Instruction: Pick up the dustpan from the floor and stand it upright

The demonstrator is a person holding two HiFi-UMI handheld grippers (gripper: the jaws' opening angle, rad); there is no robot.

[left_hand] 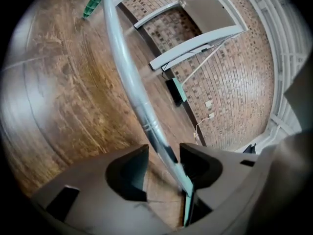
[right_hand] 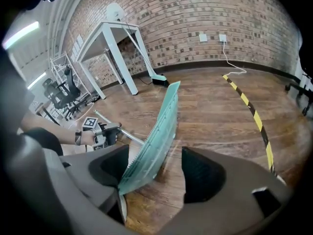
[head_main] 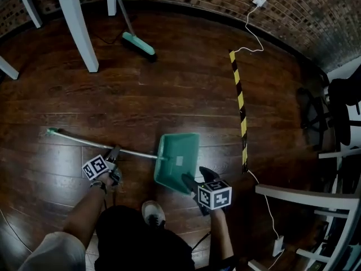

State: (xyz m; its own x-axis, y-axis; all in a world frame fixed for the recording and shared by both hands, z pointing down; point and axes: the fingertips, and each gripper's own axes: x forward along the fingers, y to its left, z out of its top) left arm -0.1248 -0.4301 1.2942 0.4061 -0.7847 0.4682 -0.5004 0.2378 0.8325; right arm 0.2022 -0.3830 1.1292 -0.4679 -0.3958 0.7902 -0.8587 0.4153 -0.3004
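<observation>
A green dustpan (head_main: 178, 160) lies on the dark wood floor, its long silver handle (head_main: 96, 143) running left to a green end cap (head_main: 52, 131). My left gripper (head_main: 114, 154) straddles the handle partway along. In the left gripper view the handle (left_hand: 124, 67) passes between the jaws of that gripper (left_hand: 164, 153), close to the right one, with a gap on the left. My right gripper (head_main: 198, 176) is at the pan's near edge. In the right gripper view the pan (right_hand: 159, 131) stands between the wide jaws of the gripper (right_hand: 155, 160), near the left jaw, unpressed.
A broom (head_main: 138, 44) leans at the back near white table legs (head_main: 76, 24). Yellow-black tape (head_main: 241, 106) and a white cable (head_main: 256, 35) run along the floor on the right. Office chairs (head_main: 338, 112) and a white frame (head_main: 299, 199) crowd the right side. The person's shoe (head_main: 153, 212) is just below the pan.
</observation>
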